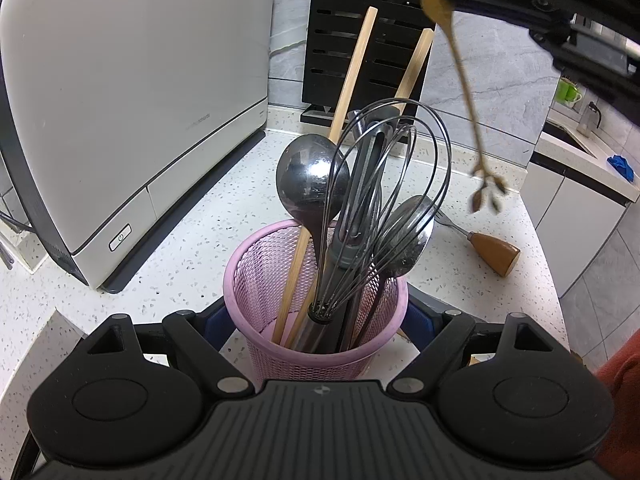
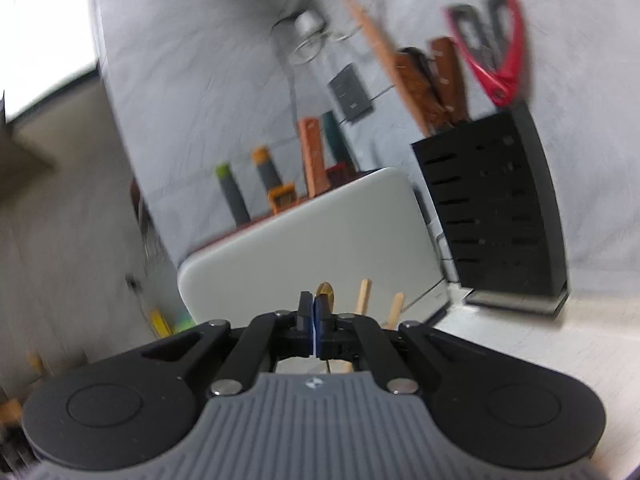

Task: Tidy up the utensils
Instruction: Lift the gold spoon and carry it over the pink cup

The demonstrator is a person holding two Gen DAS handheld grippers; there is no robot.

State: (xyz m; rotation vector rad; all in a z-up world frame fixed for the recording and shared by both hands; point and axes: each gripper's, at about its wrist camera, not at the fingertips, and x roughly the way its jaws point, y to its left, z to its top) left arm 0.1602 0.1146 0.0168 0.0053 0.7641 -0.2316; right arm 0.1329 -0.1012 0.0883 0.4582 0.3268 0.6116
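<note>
left gripper (image 1: pixel 316 320) angled downward, jaws spread wide; right gripper (image 2: pixel 315 320) near level, jaws pressed together.

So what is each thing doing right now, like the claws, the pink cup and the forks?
Left claw: wide, around the pink cup.
Right claw: shut on the gold fork, which dangles in the air.
Pink cup: upright, holding spoons and whisk.
Wooden-handled fork: lying on the counter.
</note>
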